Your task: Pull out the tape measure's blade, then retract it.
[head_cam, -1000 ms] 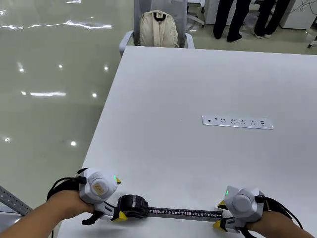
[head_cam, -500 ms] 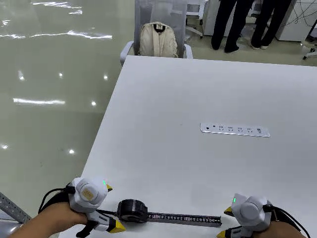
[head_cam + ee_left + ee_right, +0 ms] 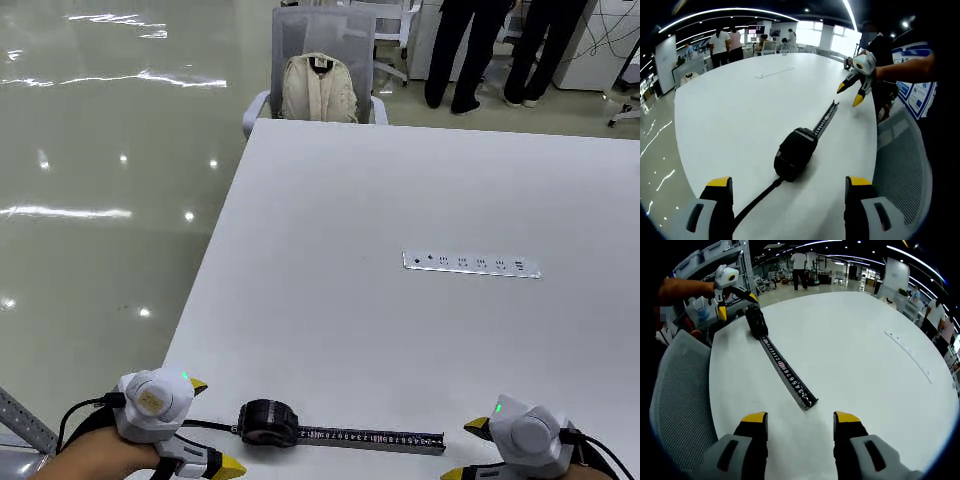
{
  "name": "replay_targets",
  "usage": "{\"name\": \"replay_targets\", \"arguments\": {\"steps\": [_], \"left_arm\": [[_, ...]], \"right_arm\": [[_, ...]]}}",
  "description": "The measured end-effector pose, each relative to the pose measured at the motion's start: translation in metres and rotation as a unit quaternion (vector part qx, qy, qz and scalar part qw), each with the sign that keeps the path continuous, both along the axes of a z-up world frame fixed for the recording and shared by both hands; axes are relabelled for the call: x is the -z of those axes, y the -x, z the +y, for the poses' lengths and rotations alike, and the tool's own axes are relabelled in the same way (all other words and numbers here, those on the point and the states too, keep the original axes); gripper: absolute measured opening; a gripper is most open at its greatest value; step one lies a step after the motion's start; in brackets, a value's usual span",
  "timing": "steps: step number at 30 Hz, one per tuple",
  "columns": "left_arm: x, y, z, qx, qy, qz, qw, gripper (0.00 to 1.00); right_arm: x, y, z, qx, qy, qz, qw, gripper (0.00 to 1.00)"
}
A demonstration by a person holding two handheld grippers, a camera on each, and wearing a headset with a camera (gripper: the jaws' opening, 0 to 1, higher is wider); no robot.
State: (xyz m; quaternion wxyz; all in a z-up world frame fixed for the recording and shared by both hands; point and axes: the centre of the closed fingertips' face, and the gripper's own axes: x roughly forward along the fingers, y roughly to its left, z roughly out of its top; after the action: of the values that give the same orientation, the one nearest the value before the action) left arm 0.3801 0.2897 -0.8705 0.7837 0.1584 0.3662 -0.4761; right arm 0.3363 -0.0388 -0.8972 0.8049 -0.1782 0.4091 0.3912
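Note:
A black tape measure (image 3: 267, 422) (image 3: 796, 152) (image 3: 755, 320) lies on the white table near its front edge, with its dark numbered blade (image 3: 372, 438) (image 3: 825, 118) (image 3: 788, 374) pulled out flat to the right. My left gripper (image 3: 208, 425) (image 3: 789, 186) sits just left of the case, open, holding nothing; a black strap runs from the case toward it. My right gripper (image 3: 464, 450) (image 3: 800, 418) is open a short way past the blade's hooked tip, apart from it.
A white power strip (image 3: 471, 265) lies mid-table on the white table (image 3: 400, 200). A grey chair with a cream backpack (image 3: 318, 88) stands at the far edge. People stand beyond. A mesh chair (image 3: 677, 400) is close behind the front edge.
Both grippers have let go and drawn back: the left off the case, the right off the blade tip. Tape measure now rests on the table with the blade out.

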Motion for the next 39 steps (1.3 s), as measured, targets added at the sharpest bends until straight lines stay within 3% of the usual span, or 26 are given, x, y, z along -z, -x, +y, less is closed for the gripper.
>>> {"name": "replay_targets", "arguments": {"steps": [8,12,18,26,29,32,39], "left_arm": [[-0.003,0.004,0.006,-0.030,0.018,-0.008,0.9994,1.00],[-0.001,0.012,0.011,-0.046,0.024,-0.003,0.9986,1.00],[-0.003,0.024,0.017,-0.072,0.052,-0.001,0.9961,1.00],[-0.002,0.041,0.029,-0.100,0.064,-0.003,0.9929,1.00],[-0.006,0.043,0.031,-0.110,0.069,-0.007,0.9915,1.00],[-0.009,0.042,0.035,-0.123,0.077,-0.013,0.9894,1.00],[-0.010,0.051,0.044,-0.128,0.081,-0.007,0.9885,1.00]], "right_arm": [[-0.007,0.014,-0.003,0.012,-0.013,-0.013,0.9998,0.59],[-0.010,0.018,-0.005,0.026,-0.025,-0.019,0.9992,0.60],[-0.014,0.027,-0.007,0.040,-0.032,-0.028,0.9983,0.67],[-0.017,0.045,-0.010,0.056,-0.045,-0.035,0.9968,0.75],[-0.022,0.050,-0.014,0.065,-0.051,-0.040,0.9958,0.77],[-0.032,0.054,-0.019,0.094,-0.073,-0.049,0.9917,0.79],[-0.036,0.078,-0.026,0.104,-0.075,-0.056,0.9902,0.84]]}}
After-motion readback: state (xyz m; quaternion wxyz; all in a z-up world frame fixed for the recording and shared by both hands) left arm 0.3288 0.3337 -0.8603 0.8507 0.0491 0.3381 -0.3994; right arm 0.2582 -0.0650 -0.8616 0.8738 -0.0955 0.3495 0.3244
